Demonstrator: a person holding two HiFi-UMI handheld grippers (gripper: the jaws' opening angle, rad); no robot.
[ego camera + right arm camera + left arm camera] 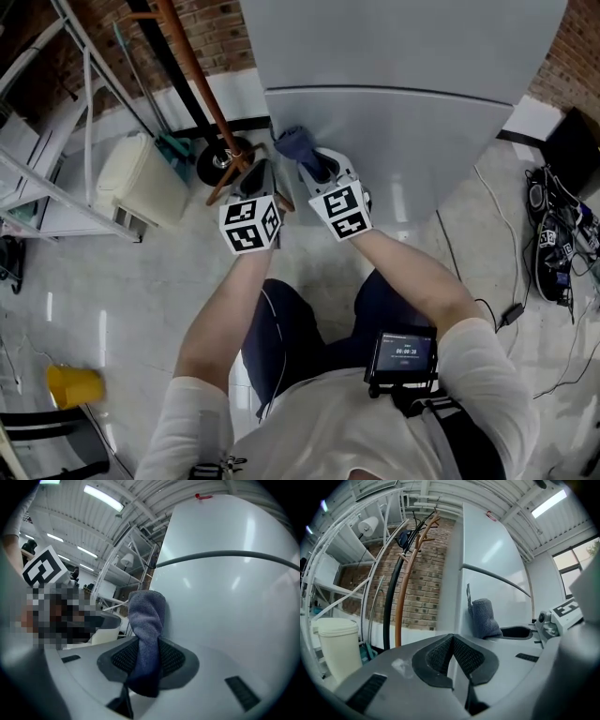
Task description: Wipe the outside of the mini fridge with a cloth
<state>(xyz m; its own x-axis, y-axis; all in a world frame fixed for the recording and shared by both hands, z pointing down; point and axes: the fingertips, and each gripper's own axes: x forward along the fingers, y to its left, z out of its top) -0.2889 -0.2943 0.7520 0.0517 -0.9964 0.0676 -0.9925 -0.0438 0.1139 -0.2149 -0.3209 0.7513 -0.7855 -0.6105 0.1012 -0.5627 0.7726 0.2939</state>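
The grey mini fridge (403,103) stands in front of me, its door seam curving across it. A blue-grey cloth (147,620) is pinched in my right gripper (147,660), which is shut on it; the cloth's free end presses against the fridge (234,602) front near its left edge. From above, the cloth (298,145) pokes out past the right gripper (323,169). My left gripper (261,183) hangs just left of it, beside the fridge's corner, shut with nothing in it. From the left gripper (452,656) view, the cloth (483,618) lies on the fridge (492,573) face.
A wooden coat stand (202,94) and black pole lean left of the fridge. A cream bin (141,183) and white metal rack (56,141) stand further left. Cables and gear (558,244) lie on the floor at right. A yellow cup (73,384) sits low left.
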